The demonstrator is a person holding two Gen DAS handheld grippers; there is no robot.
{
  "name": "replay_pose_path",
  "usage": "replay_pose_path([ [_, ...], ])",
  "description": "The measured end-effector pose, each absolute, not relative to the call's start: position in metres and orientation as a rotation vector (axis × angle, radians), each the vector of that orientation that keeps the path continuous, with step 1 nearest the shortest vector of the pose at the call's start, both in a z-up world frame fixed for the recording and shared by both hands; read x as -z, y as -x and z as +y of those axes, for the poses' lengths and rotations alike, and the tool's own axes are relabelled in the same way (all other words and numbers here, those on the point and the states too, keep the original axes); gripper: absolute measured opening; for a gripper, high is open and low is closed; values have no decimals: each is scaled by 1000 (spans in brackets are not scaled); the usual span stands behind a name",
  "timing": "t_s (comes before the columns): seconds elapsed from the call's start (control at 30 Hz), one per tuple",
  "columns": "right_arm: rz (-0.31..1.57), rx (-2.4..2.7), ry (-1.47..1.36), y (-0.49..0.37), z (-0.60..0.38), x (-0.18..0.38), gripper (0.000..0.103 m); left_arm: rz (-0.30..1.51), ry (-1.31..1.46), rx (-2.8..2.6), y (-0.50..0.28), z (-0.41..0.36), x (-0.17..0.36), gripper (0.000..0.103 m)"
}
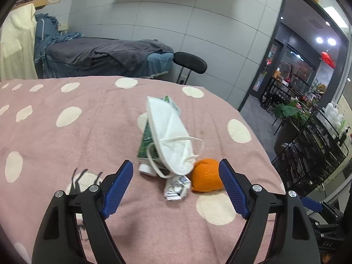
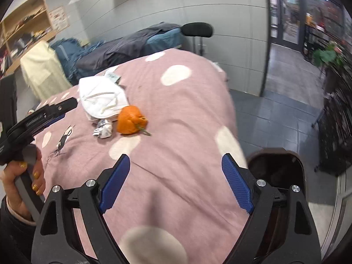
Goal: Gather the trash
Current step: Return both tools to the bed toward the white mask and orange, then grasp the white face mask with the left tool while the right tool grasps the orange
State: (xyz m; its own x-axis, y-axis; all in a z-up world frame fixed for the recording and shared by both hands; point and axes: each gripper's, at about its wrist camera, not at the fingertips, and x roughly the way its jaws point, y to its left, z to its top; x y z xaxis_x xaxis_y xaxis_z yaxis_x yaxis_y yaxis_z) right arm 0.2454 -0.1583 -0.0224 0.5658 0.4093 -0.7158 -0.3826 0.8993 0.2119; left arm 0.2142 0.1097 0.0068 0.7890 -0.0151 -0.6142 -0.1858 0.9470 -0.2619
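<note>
On the pink dotted cloth (image 1: 66, 145) lies a small heap of trash. A white face mask (image 1: 169, 132) rests on a green tube (image 1: 146, 140) with a white cap. In front of them sit a crumpled silver wrapper (image 1: 177, 187) and an orange peel (image 1: 205, 176). My left gripper (image 1: 176, 162) hovers open just short of the heap, its right finger beside the peel and nothing gripped. My right gripper (image 2: 176, 157) is open and empty over bare cloth (image 2: 187, 110), nearer than the mask (image 2: 101, 96), wrapper (image 2: 103, 131) and peel (image 2: 131, 121). The left gripper (image 2: 55, 110) shows there at the left edge, held by a hand (image 2: 22, 176).
A dark brown open-topped bin (image 2: 277, 167) stands on the floor by the table's right edge. Behind the table are a black chair (image 1: 190, 62) and a bed with grey covers (image 1: 105, 54). A black wire rack with plants (image 1: 308, 132) stands at the right.
</note>
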Motion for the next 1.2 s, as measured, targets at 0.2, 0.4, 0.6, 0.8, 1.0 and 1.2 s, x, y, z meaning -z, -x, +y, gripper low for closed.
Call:
replay_pose_path([
  [0.2,882,-563,121,-277,-97,21,85,673,350,-111,-239,142,-5,74],
  [0.4,943,-617,236,-310,-51,35,85,690,364,-59,-265,153,1,69],
  [0.6,1000,-627,339,-334,-19,52,85,695,329,-7,-279,141,1,55],
  [0.8,1043,-615,404,-345,-1,67,80,716,329,-9,-285,141,10,36],
  [1.0,1041,-655,409,-336,5,63,53,684,317,0,-276,138,2,10],
  [1.2,1013,-637,331,-325,-17,50,43,653,330,12,-262,134,-6,5],
])
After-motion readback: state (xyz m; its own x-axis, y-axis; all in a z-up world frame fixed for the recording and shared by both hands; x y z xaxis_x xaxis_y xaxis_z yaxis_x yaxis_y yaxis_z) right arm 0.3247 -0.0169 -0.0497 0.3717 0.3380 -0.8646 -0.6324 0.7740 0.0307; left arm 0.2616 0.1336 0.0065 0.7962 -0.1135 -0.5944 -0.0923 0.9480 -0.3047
